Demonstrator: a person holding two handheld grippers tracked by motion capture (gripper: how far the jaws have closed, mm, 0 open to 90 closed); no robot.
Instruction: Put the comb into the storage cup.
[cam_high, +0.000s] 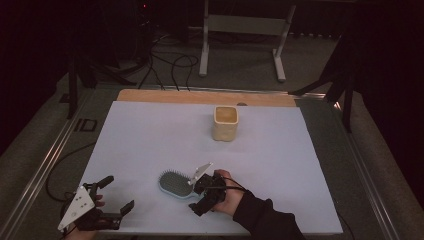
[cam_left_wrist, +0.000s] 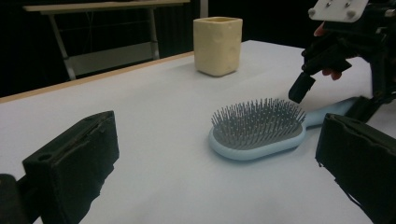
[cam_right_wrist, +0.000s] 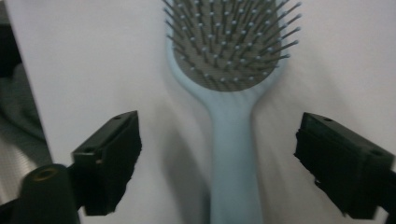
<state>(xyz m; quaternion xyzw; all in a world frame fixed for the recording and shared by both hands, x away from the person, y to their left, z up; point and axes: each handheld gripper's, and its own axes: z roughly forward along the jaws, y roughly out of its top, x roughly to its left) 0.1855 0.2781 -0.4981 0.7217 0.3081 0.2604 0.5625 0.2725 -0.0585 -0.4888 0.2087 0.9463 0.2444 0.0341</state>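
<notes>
Right hand-held gripper (cam_right_wrist: 219, 154) over hairbrush (cam_right_wrist: 231, 93) handle.
Jaws open, straddling the handle without contact, near the worktop (cam_high: 150, 140) front edge; left hand-held gripper (cam_high: 116, 195) open, empty.

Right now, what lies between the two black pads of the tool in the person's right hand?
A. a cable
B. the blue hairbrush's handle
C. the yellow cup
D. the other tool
B: in the right gripper view the hairbrush's handle runs up between the right tool's open pads, touching neither.
</notes>
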